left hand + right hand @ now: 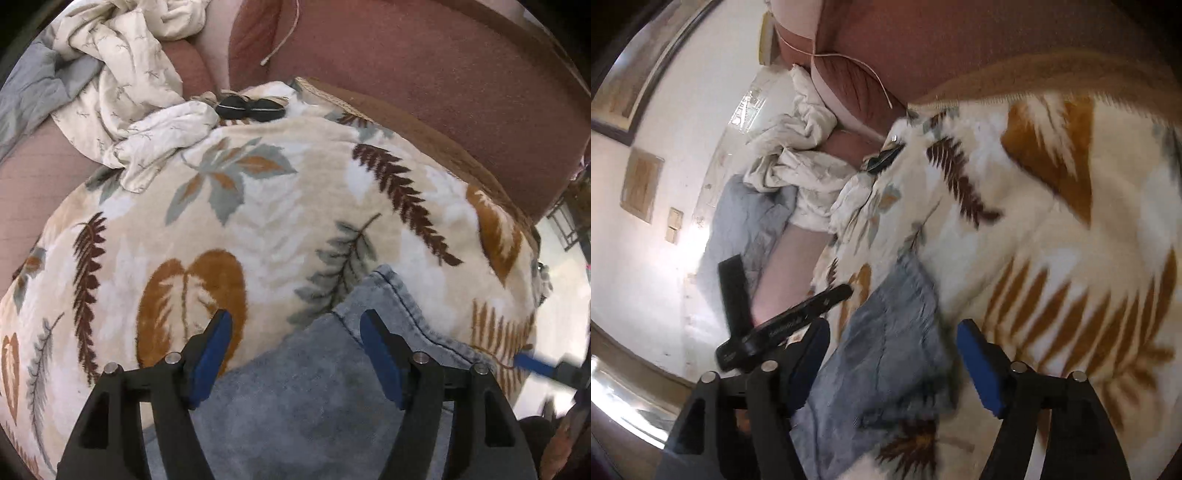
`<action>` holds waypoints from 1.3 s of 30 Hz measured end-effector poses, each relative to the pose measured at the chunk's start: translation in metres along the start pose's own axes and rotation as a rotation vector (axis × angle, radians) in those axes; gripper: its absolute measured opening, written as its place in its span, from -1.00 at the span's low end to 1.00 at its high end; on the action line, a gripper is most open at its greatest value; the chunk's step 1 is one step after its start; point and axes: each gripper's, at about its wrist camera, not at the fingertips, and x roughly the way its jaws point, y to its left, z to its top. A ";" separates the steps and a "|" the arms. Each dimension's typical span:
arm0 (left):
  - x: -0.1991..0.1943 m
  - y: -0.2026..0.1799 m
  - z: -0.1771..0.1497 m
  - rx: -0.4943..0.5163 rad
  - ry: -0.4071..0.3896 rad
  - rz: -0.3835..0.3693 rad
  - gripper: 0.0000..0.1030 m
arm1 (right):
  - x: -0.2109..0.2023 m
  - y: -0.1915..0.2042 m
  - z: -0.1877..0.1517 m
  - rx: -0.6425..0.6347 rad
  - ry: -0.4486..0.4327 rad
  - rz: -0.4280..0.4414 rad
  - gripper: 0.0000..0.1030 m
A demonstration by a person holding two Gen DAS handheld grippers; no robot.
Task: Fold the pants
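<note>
both your left gripper (295, 332) and right gripper (892, 343) stand apart over the denim pants (314, 387) on the leaf blanket (258, 206), gripping nothing, so you seem between folds: next, pick an edge to pinch.

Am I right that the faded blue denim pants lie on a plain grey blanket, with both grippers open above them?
Not quite: the blanket is not plain grey; it is cream with a brown, orange and grey leaf print, as the left wrist view shows. The rest holds: the denim pants lie on it, with the left gripper and right gripper open above them.
</note>
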 end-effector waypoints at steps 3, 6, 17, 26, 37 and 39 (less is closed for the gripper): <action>0.006 -0.006 0.006 0.009 0.026 -0.009 0.41 | 0.007 -0.017 -0.021 0.109 0.093 0.055 0.46; 0.020 -0.011 0.011 0.021 0.074 -0.004 0.41 | 0.022 -0.034 -0.038 0.249 0.176 0.139 0.46; 0.059 -0.021 0.010 0.081 0.161 -0.051 0.41 | 0.061 -0.060 -0.049 0.550 0.251 0.340 0.55; 0.063 -0.038 -0.004 0.174 0.127 -0.096 -0.18 | 0.069 -0.057 -0.049 0.546 0.229 0.272 0.54; 0.055 -0.018 -0.015 0.068 0.070 -0.144 -0.46 | 0.078 -0.041 -0.030 0.337 0.123 0.177 -0.35; 0.054 -0.014 -0.014 0.046 0.059 -0.155 -0.50 | 0.068 -0.015 -0.024 0.172 0.074 0.109 -0.36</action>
